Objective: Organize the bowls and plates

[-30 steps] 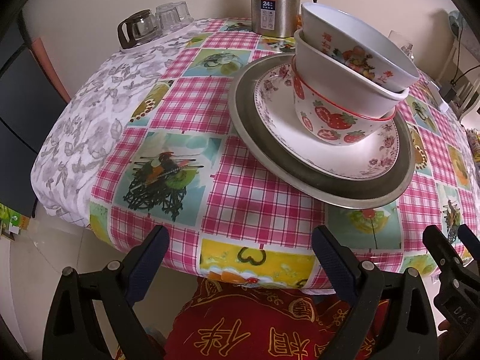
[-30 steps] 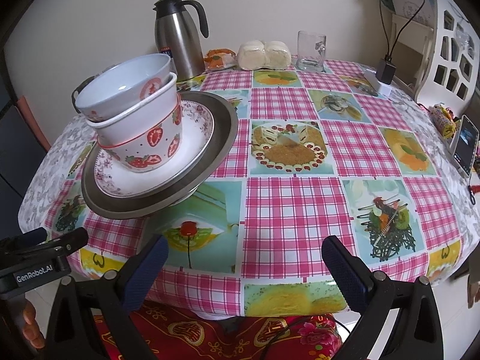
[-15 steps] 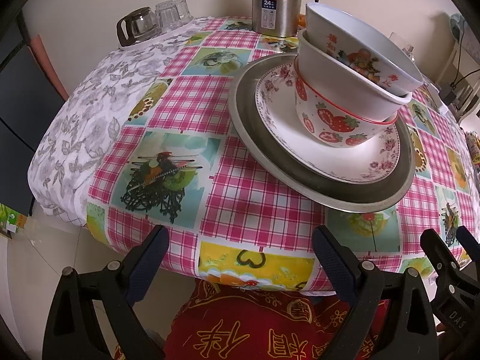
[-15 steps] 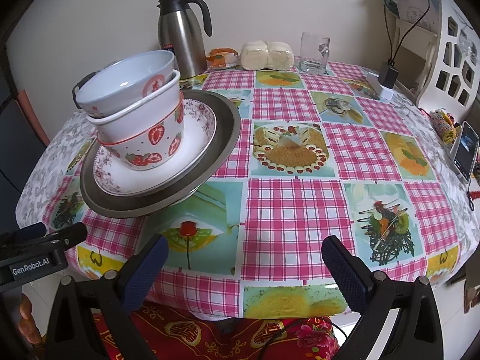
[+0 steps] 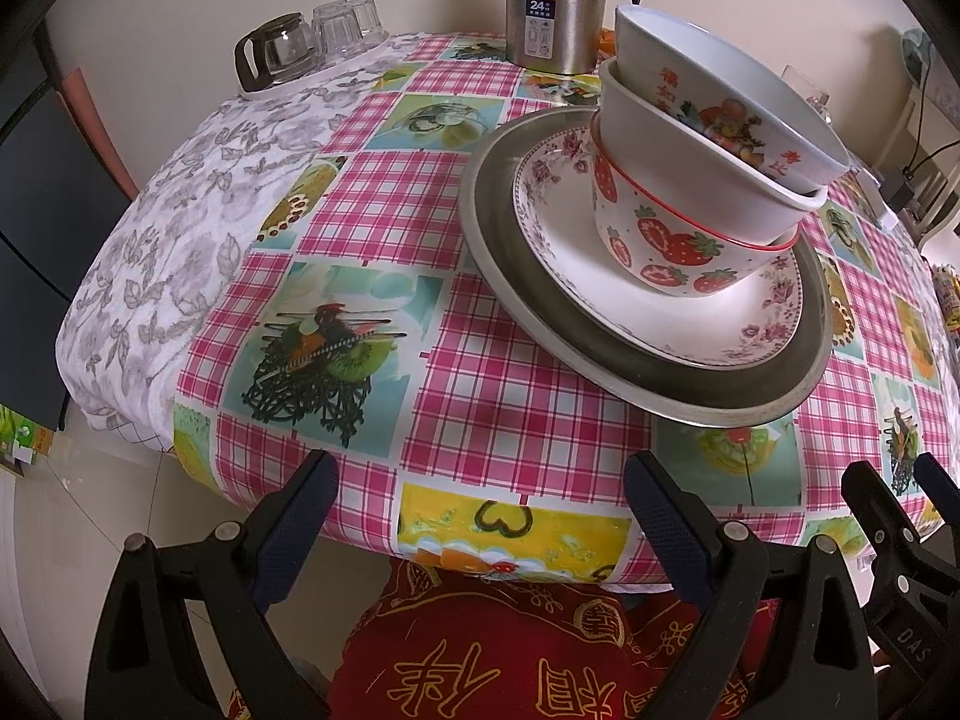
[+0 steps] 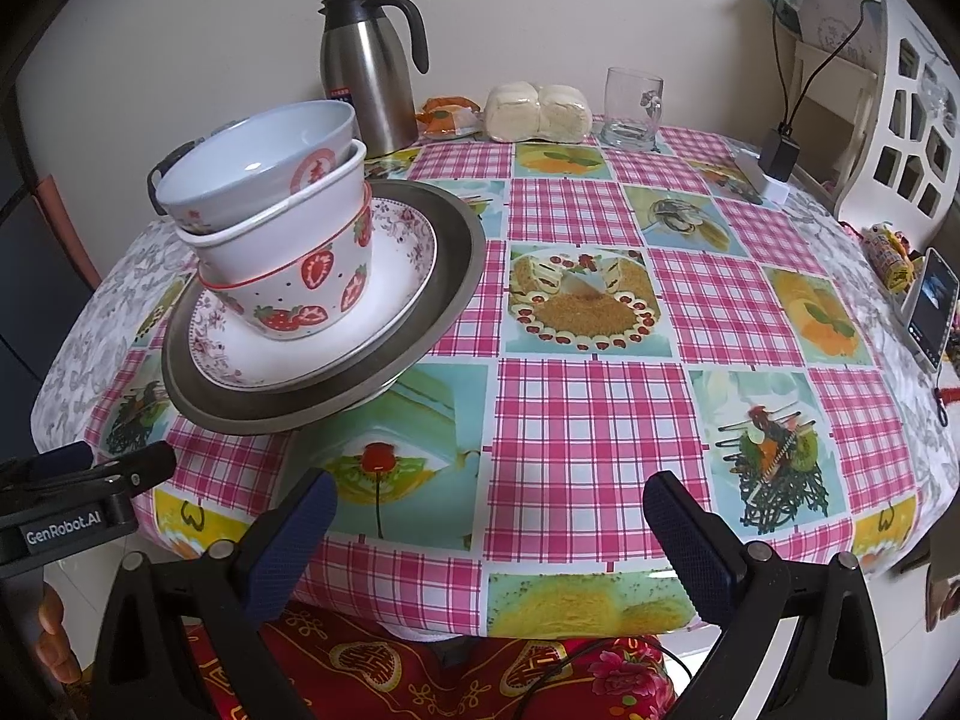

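pink checked tablecloth (image 6: 600,420) on table by cream wall (image 6: 540,12); both grippers' fingers (image 5: 300,510) spread, empty.

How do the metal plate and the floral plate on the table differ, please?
The metal plate is plain grey; the floral plate is white with pink flowers. The metal plate is wider and lies underneath; the floral plate sits inside it, carrying the bowls. Both are round and stacked.

Black clamps, blue-padded fingers (image 5: 300,516)

Steel jug (image 5: 555,6) top cut off; phone (image 6: 929,309) screen too small to read.
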A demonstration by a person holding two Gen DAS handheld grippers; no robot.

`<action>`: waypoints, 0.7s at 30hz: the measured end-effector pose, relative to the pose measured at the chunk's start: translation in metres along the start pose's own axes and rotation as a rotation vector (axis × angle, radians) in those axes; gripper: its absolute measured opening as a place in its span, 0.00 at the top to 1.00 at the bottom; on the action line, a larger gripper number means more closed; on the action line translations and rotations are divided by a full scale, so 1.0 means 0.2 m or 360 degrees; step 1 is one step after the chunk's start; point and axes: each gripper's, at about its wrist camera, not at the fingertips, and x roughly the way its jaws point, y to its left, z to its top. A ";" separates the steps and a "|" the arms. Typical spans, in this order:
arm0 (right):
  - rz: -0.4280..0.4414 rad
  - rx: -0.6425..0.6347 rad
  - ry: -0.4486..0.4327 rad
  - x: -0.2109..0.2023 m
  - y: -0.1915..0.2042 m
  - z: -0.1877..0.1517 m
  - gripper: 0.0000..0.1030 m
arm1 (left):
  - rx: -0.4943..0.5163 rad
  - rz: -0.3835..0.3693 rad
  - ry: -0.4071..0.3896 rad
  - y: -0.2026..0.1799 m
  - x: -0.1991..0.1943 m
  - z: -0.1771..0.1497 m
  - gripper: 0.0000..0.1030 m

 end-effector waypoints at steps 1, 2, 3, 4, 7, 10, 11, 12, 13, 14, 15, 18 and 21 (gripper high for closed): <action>0.0000 -0.0002 0.0000 0.00 0.00 0.00 0.00 | -0.0001 0.0000 0.0001 0.00 0.00 0.00 0.07; 0.0000 -0.0004 0.0001 0.00 0.00 0.00 0.00 | -0.0001 -0.0001 0.0002 0.00 0.00 0.00 0.07; 0.0001 -0.0005 0.0001 0.00 0.00 0.00 0.00 | -0.0001 -0.0001 0.0000 0.00 0.00 0.00 0.07; 0.0001 -0.0006 0.0001 0.00 0.00 0.00 0.00 | -0.0001 -0.0001 0.0000 0.00 0.00 0.00 0.07; 0.0001 -0.0008 0.0002 0.00 0.00 0.00 0.00 | -0.0001 0.0000 0.0001 0.00 0.00 0.00 0.07; 0.0001 -0.0008 0.0003 0.00 0.00 0.00 0.00 | -0.0001 0.0000 0.0001 0.00 0.00 0.00 0.07; 0.0001 -0.0009 0.0004 0.00 0.00 0.00 0.00 | -0.0001 0.0000 0.0002 0.00 0.00 0.01 0.07; 0.0001 -0.0008 0.0003 0.00 0.00 0.00 0.00 | -0.0002 0.0000 0.0002 0.00 0.00 0.01 0.07; 0.0000 -0.0008 0.0003 0.00 0.00 0.00 0.00 | -0.0004 0.0000 0.0002 0.00 0.00 0.01 0.07; 0.0000 -0.0010 0.0005 0.01 0.01 0.00 0.00 | -0.0006 0.0000 0.0002 0.00 0.00 0.00 0.07; -0.0001 -0.0012 0.0006 0.01 0.01 0.00 0.00 | -0.0008 0.0000 0.0003 0.00 0.01 0.00 0.07; 0.0000 -0.0017 0.0005 0.01 0.01 -0.01 0.00 | -0.0008 -0.0001 0.0002 0.00 0.01 0.00 0.07; 0.0000 -0.0018 0.0005 0.01 0.01 0.00 0.00 | -0.0008 -0.0002 0.0002 0.00 0.00 0.00 0.07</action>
